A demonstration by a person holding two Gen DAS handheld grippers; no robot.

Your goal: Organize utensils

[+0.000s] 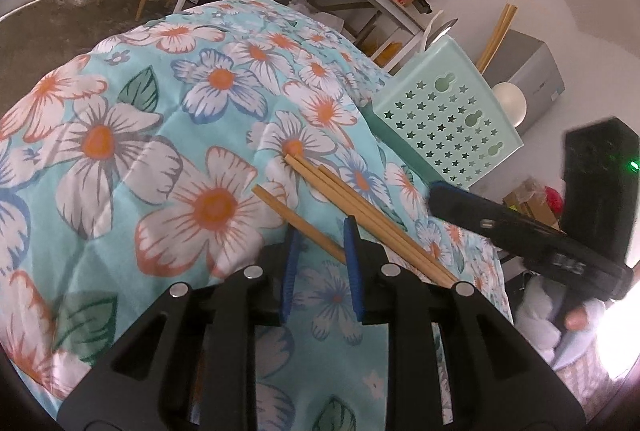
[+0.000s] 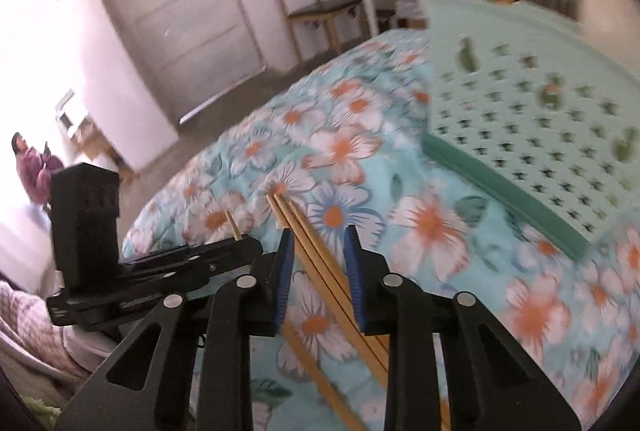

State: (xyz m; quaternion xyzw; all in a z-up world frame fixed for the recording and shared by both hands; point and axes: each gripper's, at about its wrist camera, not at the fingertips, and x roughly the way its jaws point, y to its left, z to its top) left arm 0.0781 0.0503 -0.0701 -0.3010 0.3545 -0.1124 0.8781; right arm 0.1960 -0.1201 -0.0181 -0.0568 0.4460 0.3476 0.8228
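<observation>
Lying on the turquoise quilt printed with white and orange flowers (image 1: pixel 160 119), several pale wooden chopsticks (image 1: pixel 360 207) run diagonally from the middle of the left wrist frame toward its lower right. One separate chopstick (image 1: pixel 296 221) lies a little left of the bundle and passes between the blue-padded fingers of the left gripper (image 1: pixel 322 243), whose jaws stand apart around it without closing on it. At right centre of that frame the black right gripper (image 1: pixel 520 231) reaches in from the side.

From the right wrist view, the right gripper (image 2: pixel 318 255) hovers with its jaws parted on either side of the chopstick bundle (image 2: pixel 316 259), which runs from the middle of the frame down to the bottom edge; whether the pads touch the wood is unclear. The left gripper (image 2: pixel 160 267) sits at lower left, with a chopstick tip showing above it.

A mint-green plastic utensil holder with star-shaped holes (image 1: pixel 444 111) stands on the quilt at the upper right of both views, holding upright chopsticks (image 1: pixel 498 33) and a white spoon (image 1: pixel 432 27).
</observation>
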